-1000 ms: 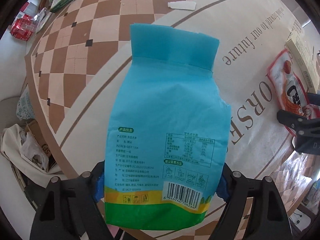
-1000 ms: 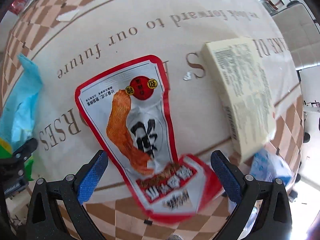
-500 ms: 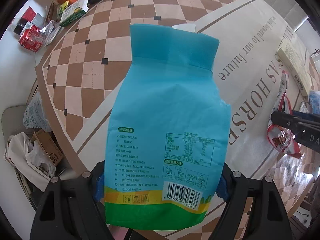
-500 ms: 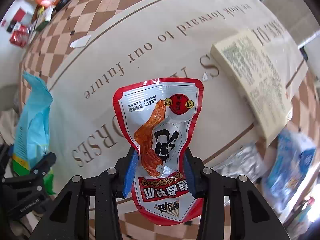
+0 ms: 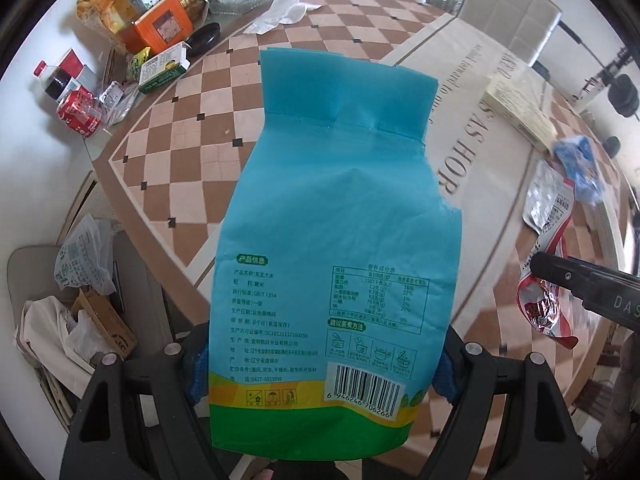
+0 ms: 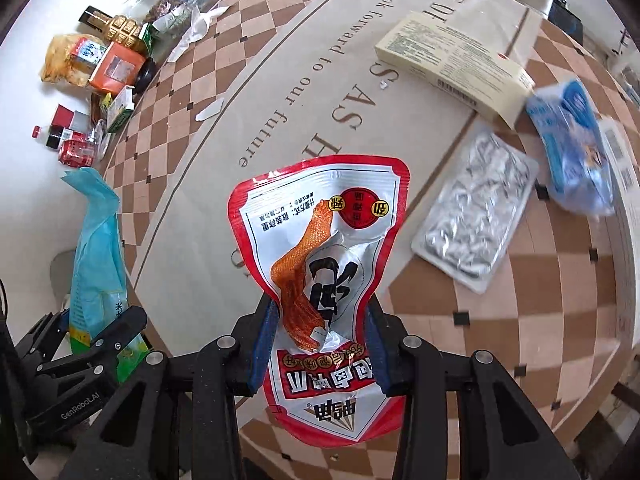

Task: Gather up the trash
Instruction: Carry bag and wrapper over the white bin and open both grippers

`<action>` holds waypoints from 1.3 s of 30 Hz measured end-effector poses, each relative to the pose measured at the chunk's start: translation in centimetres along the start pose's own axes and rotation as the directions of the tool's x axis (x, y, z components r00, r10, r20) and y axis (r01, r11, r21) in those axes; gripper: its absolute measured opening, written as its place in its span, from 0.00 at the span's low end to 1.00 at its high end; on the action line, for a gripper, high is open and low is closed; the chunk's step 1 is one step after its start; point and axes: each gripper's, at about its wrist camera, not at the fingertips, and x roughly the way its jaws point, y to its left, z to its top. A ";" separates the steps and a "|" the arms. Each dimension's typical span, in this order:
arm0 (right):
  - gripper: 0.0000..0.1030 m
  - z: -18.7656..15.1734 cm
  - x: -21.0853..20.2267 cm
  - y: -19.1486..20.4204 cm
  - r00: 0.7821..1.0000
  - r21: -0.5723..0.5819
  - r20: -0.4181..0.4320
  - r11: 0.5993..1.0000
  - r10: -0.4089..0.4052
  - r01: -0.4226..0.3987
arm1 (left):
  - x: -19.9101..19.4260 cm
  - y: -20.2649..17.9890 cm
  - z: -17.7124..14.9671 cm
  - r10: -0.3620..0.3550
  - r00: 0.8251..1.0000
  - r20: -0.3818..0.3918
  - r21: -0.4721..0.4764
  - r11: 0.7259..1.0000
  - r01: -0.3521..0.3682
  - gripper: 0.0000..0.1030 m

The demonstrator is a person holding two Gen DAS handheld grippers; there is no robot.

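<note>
- Between the fingers of the left claw (image 5: 320,364), seen from its own camera, a blue rice bag (image 5: 340,232) stood clamped at its lower edges, its flat top reaching away from the claw, clear of the table (image 5: 192,128).
- Off to that claw's right, the right claw (image 5: 588,284) showed side-on with a red snack pouch (image 5: 544,272) hanging from it.
- Ahead of the pouch lay a pale box (image 5: 520,112) and a blue wrapper (image 5: 580,164), not yet gathered. The rice bag looked empty and limp, torn at its right edge.
- Between the fingers of the right claw (image 6: 320,344), in its own view, the red snack pouch (image 6: 324,264) sat pinched at its waist; the jaws had just been closing on it. It looked crumpled, glossy and opened.
- Ahead and to its right a silver packet (image 6: 476,216), the pale box (image 6: 452,60) and the blue wrapper (image 6: 576,148) lay on the table.
- To its left the left claw (image 6: 96,340) held the blue rice bag (image 6: 98,248).
- Two pieces were in hand, neither binned; I judged the collecting partly done.
</note>
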 end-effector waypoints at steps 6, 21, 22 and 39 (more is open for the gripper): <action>0.42 -10.1 -1.9 3.3 0.998 0.057 0.060 0.998 0.004 -0.007 | -2.5 3.2 -6.9 -0.082 0.996 0.017 0.091 0.993 0.080 0.79; 0.42 -38.4 8.1 10.5 0.998 0.278 -0.066 0.960 -0.005 0.024 | 8.4 10.7 -23.0 -0.203 0.946 -0.251 0.141 0.960 0.243 0.79; 0.42 -39.8 10.0 10.4 0.996 0.284 -0.088 0.958 -0.010 0.034 | 10.4 10.7 -23.4 -0.203 0.940 -0.273 0.134 0.960 0.246 0.79; 0.43 -43.3 41.5 0.2 0.980 0.354 -0.197 0.933 0.011 0.061 | 41.4 9.0 -24.1 -0.268 0.860 -0.435 -0.004 0.955 0.296 0.90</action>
